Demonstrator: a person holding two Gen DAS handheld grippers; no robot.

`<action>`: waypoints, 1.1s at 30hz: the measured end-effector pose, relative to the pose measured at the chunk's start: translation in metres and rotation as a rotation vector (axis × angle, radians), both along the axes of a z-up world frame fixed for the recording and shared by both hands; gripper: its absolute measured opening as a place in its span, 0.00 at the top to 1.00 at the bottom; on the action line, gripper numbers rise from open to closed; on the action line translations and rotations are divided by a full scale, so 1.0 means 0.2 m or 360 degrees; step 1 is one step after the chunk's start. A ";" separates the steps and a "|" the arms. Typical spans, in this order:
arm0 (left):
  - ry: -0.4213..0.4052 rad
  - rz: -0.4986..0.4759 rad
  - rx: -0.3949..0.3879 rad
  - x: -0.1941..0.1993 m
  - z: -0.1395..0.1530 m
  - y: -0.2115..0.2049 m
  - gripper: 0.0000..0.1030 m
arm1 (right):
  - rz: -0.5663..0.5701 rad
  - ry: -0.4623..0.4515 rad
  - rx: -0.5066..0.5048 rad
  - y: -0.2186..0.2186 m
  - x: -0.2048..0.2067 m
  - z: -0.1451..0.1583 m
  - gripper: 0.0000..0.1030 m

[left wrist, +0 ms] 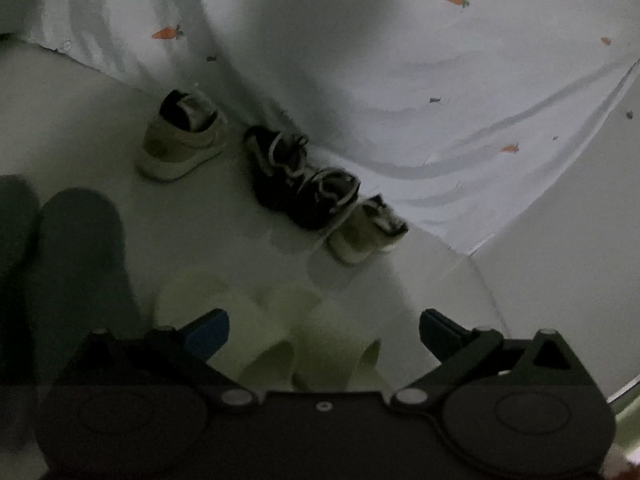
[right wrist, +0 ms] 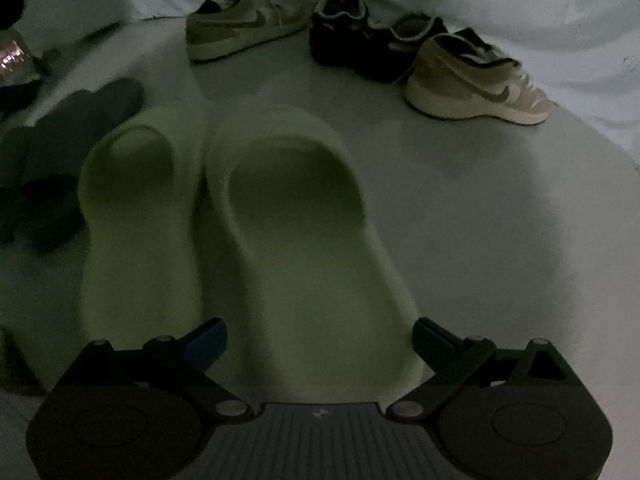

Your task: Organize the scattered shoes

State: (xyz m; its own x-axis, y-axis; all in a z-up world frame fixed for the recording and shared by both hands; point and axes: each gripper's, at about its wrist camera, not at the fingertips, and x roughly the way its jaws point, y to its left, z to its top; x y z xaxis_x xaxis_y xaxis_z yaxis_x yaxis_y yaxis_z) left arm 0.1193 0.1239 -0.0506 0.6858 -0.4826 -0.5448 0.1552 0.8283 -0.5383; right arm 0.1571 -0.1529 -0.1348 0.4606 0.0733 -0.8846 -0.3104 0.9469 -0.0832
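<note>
Right claw [right wrist: 320, 340] released, low over pale slides [right wrist: 304, 248], left claw [left wrist: 324, 332] released, hovering higher.

Pale slippers [left wrist: 280, 332] blurred, partly behind gripper body in left view; dark slippers [left wrist: 60, 272] cut off at edge.
</note>
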 end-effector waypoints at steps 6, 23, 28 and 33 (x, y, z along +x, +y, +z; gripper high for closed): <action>-0.0054 0.0069 -0.0001 0.02 0.04 0.04 0.00 | -0.0104 -0.0082 -0.0226 -0.10 0.04 0.03 0.04; -0.0141 -0.0005 0.0164 0.19 0.09 -0.05 0.00 | -0.0736 -0.0539 0.0166 -0.34 0.31 0.32 0.05; -0.0152 -0.0080 0.0176 0.21 0.08 -0.09 0.00 | -0.0133 -0.0518 -0.0024 0.11 0.17 0.19 0.04; -0.0158 -0.0121 0.0206 0.17 0.08 -0.12 0.00 | 0.0162 -0.0613 -0.0616 0.30 0.08 0.00 0.04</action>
State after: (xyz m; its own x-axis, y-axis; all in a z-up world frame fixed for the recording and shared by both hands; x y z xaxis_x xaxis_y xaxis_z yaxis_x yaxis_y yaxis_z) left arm 0.1541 0.0996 -0.0338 0.7037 -0.4654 -0.5369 0.2670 0.8735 -0.4071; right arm 0.1740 -0.0933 -0.1341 0.7638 -0.1627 -0.6246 -0.2772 0.7913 -0.5451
